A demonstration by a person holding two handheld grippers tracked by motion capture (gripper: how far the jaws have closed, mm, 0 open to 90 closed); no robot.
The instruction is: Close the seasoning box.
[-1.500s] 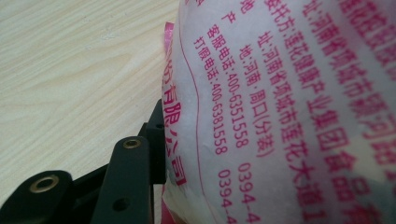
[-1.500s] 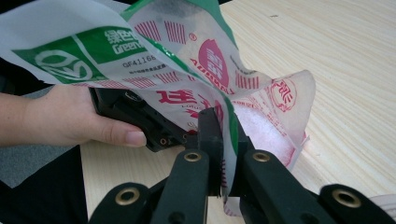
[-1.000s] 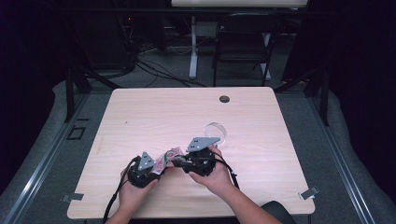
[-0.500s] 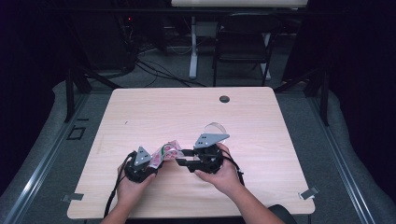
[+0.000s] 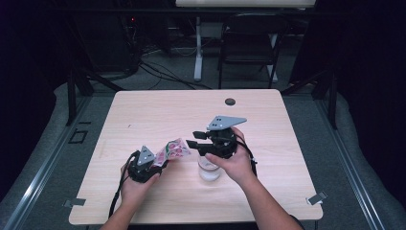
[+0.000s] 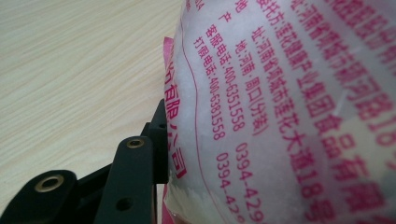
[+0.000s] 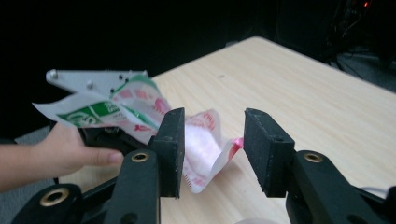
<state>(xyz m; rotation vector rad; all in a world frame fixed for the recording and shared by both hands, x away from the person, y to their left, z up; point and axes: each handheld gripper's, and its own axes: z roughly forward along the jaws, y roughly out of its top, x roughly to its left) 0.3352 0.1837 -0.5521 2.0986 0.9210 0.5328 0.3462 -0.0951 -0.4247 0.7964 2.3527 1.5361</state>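
Near six o'clock on the table, my left gripper [image 5: 160, 160] clamps the pink-printed plastic sachet [image 5: 174, 149]; my right gripper [image 5: 194, 141], jaws just opened and empty, has let go; pouring into the clear cup [image 5: 209, 171] looks left.

High cam overhead, facing fwd; claw cams close-up; all share packet [image 5: 173, 149].

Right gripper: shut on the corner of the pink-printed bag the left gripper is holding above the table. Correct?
Not quite. The right gripper is open: in the right gripper view its jaws stand apart, having just been opening, with the corner of the bag between them and a gap at the right-hand jaw. The left gripper does hold the bag above the table.
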